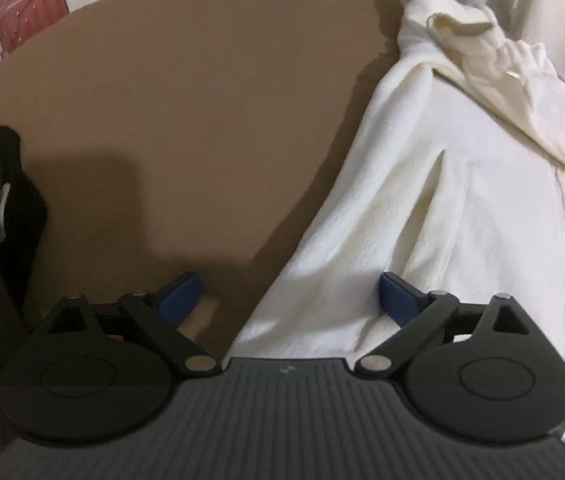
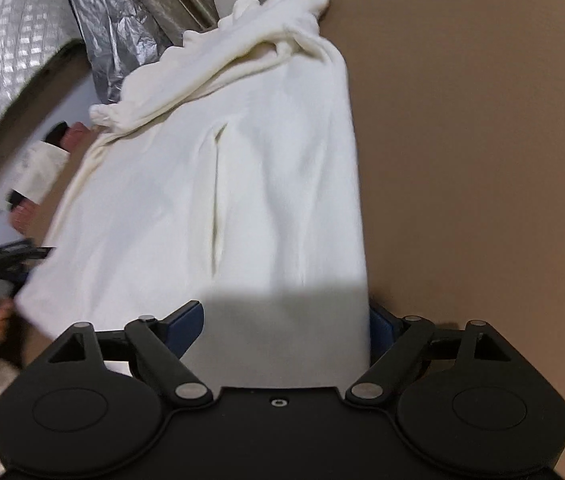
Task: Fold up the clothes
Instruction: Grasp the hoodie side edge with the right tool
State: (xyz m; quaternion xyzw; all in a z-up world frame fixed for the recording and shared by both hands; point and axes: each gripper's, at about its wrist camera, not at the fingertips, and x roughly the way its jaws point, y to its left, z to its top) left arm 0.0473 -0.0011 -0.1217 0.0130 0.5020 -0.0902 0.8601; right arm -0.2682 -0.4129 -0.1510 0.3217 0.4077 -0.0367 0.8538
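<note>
Right wrist: cream garment [image 2: 242, 168] lies creased on brown table [image 2: 482, 140].

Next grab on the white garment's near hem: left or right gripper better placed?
Likely right. The right gripper is open, its fingers straddling the white garment hem. The left gripper, also open, spans the garment's side edge, half over bare brown table.

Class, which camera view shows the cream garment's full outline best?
The right wrist view: the cream garment runs from its near hem to the bunched far end, both long edges visible on the brown table. The left wrist view shows only its left edge; the rest leaves the frame.
</note>
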